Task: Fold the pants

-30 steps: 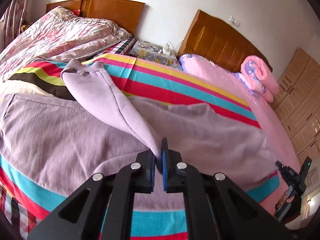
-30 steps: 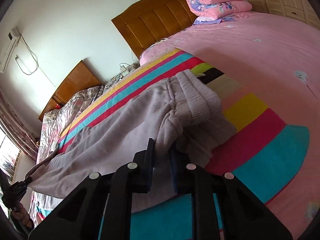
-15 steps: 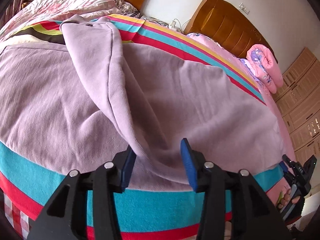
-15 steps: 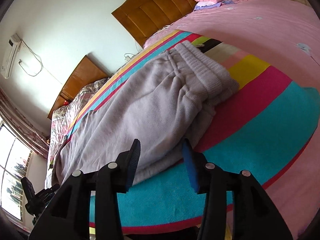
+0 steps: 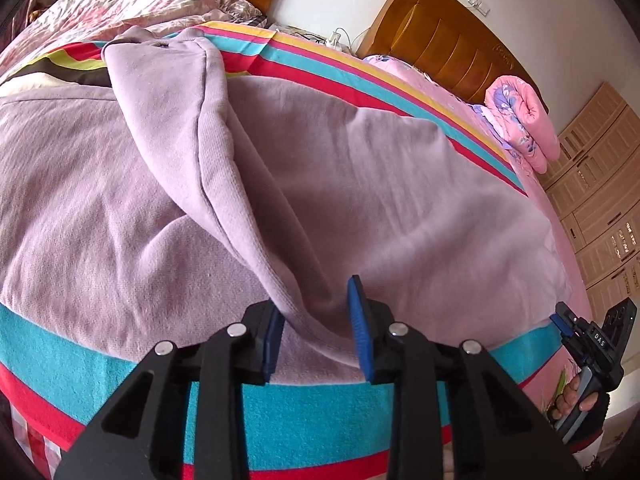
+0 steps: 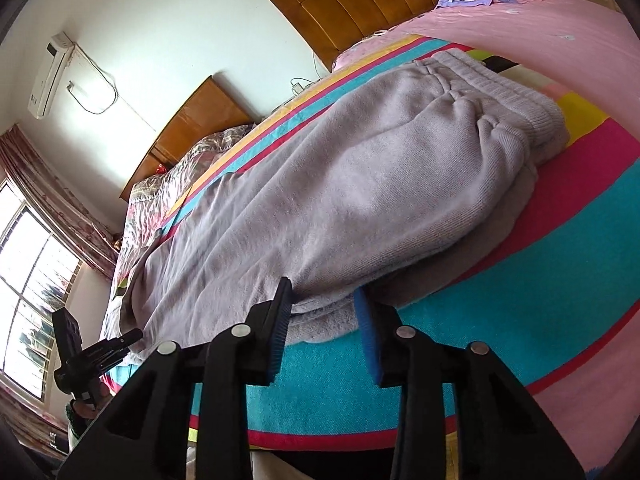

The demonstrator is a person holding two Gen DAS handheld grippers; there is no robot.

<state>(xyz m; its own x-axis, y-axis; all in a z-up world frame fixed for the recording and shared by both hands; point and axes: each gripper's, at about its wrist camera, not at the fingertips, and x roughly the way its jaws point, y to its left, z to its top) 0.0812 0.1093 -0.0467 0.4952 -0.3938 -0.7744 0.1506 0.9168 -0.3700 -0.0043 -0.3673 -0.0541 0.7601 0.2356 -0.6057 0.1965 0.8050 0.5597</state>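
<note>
2 grippers worked at the near edge of a bed, each over a pair of lilac pants (image 5: pixel 360 184) that lay spread across a striped blanket (image 5: pixel 304 416) of teal, red, pink and yellow bands. In the left wrist view, one leg was folded over the other, forming a raised ridge that ran from the far hem down toward the camera. The left gripper (image 5: pixel 316 332) straddled the low end of that ridge; its jaws had just been closing, with the fabric fold between the blue pads, though a gap showed on the right pad's side and I could not tell if the left pad pressed the cloth. The right gripper (image 6: pixel 324 320) sat at the pants' near edge toward the ribbed waistband (image 6: pixel 516 96), which lay at the far right of that view. Its jaws had also just been closing, the doubled cloth edge lying between the pads, which were parted and not clearly pinching it. Each gripper appeared small in the other's view, held by a hand (image 5: pixel 576 400) near the bed's edge. A rolled pink quilt (image 5: pixel 524 120) rested by a wooden headboard (image 5: pixel 440 48), well apart from the pants.
</note>
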